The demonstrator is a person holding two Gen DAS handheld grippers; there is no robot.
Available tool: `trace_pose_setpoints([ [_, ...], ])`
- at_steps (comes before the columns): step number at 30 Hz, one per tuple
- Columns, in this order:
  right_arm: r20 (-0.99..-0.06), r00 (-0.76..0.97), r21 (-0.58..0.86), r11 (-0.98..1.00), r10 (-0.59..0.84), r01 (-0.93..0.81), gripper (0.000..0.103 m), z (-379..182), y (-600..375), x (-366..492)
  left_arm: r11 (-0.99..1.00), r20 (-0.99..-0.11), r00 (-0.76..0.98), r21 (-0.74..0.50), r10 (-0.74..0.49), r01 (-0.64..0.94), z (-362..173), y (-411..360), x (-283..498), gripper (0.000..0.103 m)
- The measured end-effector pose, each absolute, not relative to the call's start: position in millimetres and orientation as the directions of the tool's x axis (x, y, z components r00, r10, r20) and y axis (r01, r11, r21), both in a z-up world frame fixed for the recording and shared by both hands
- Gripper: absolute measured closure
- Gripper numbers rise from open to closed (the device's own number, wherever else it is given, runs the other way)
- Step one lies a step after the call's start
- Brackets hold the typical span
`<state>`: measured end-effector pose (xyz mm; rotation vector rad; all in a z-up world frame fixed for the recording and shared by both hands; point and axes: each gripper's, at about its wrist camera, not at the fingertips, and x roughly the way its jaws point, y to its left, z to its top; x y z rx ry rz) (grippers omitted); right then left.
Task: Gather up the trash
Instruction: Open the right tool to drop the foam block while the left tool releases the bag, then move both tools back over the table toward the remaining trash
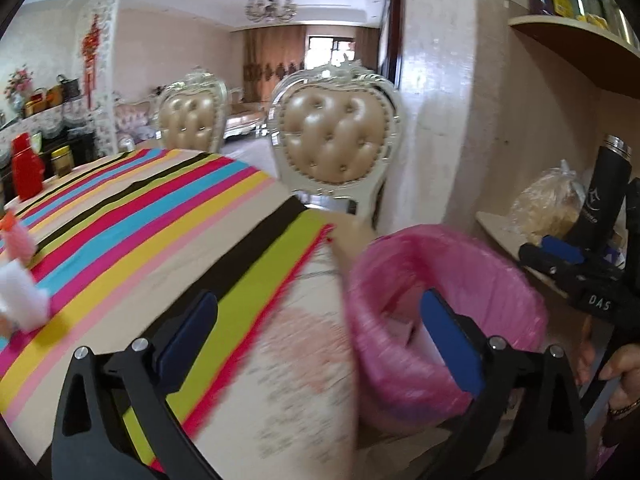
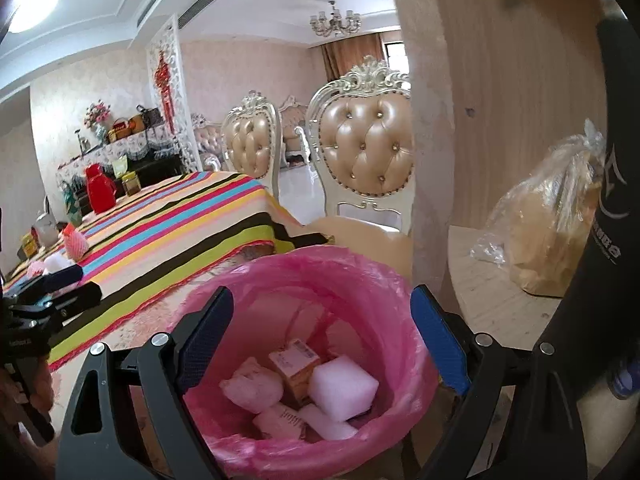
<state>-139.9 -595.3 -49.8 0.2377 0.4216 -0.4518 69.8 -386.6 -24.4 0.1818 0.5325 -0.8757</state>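
- Right gripper point(image 2: 320, 344) hangs over the pink-lined bin point(image 2: 256, 450), jaws spread wide, nothing held. Foam block point(image 2: 343, 389) and small carton point(image 2: 295, 365) lie inside it.
- Left gripper point(image 1: 320, 332) jaws wide apart, empty, straddling the tabltop edge and bin rim.
- Left view is blurred: a fast swing could clip the liner and tip the bin.
- Trash left: white foam piece point(image 1: 20, 296) at left edge of the striped tabletop point(image 1: 168, 208); soft, may slip from jaws.

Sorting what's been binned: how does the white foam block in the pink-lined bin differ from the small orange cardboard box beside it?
The white foam block is plain, unprinted and lies on top; the small orange cardboard box carries a printed label and is partly covered by it. Both lie inside the pink-lined bin, touching.
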Motion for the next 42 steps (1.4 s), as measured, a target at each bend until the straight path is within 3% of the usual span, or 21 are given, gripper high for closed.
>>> trace_pose_setpoints([
  [5, -0.448, 0.842, 0.108, 0.917, -0.3, 0.384, 0.012, -43, -556, -117, 0.701, -0.555, 0.574, -0.025, -0.603, 0.713, -26, -338, 83, 0.005],
  [14, -0.484, 0.869, 0.057, 0.988, -0.098, 0.143, 0.012, -43, -446, -40, 0.837, -0.565, 0.703, 0.038, -0.432, 0.545, -25, -225, 107, 0.005],
  [20, -0.493, 0.87, 0.036, 0.999, 0.025, -0.008, 0.012, -35, -364, 13, 0.955, -0.551, 0.807, 0.058, -0.211, 0.29, -24, -124, 127, 0.005],
  [27, -0.526, 0.841, 0.06, 0.992, 0.127, -0.112, 0.012, -35, -297, 70, 0.996, -0.577, 0.815, 0.031, -0.046, 0.078, -23, -35, 156, 0.005],
  [36, -0.565, 0.811, 0.077, 0.988, 0.152, -0.132, 0.012, -43, -246, 144, 0.985, -0.655, 0.755, -0.15, -0.036, -0.083, -39, 22, 198, 0.006],
  [42, -0.593, 0.792, 0.095, 0.99, 0.141, -0.106, 0.012, -54, -231, 182, 0.977, -0.675, 0.738, -0.175, -0.026, -0.125, -46, 10, 232, 0.006],
])
